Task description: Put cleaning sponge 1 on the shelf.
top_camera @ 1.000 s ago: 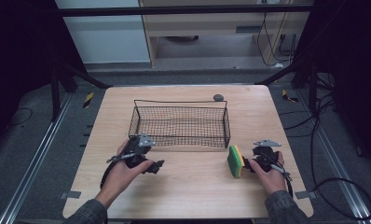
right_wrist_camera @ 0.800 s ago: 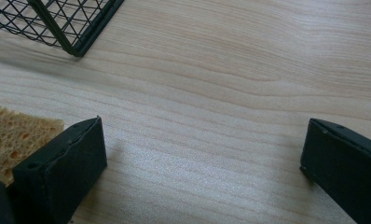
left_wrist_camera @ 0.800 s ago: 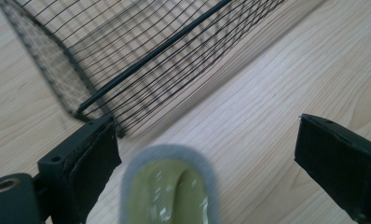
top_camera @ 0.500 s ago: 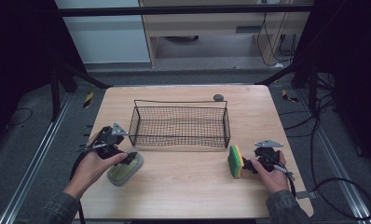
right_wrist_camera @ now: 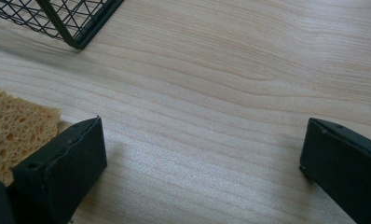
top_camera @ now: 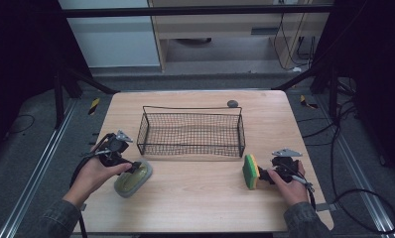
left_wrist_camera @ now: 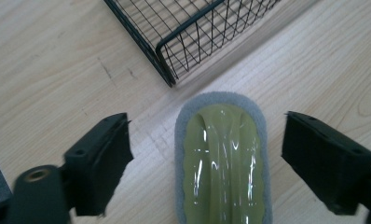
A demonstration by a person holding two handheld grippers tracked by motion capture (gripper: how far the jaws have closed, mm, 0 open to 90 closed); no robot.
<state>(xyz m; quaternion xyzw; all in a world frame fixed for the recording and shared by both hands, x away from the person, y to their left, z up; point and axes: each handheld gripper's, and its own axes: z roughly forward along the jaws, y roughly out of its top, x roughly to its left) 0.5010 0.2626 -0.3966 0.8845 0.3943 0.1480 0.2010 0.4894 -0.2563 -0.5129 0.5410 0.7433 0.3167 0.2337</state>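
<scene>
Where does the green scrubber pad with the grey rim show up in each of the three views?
High view: the scrubber pad lies lower left on the table, at the left hand-held gripper.
Left gripper view: bottom centre, between the open jaws, untouched.
Right gripper view: not in it.
Shared landmark: the wire basket, its corner above the pad in the left gripper view and top left in the right gripper view.

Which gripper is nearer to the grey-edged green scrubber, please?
Left: the left gripper straddles the scrubber, jaws closing, untouched. The right gripper sits across the table.
</scene>
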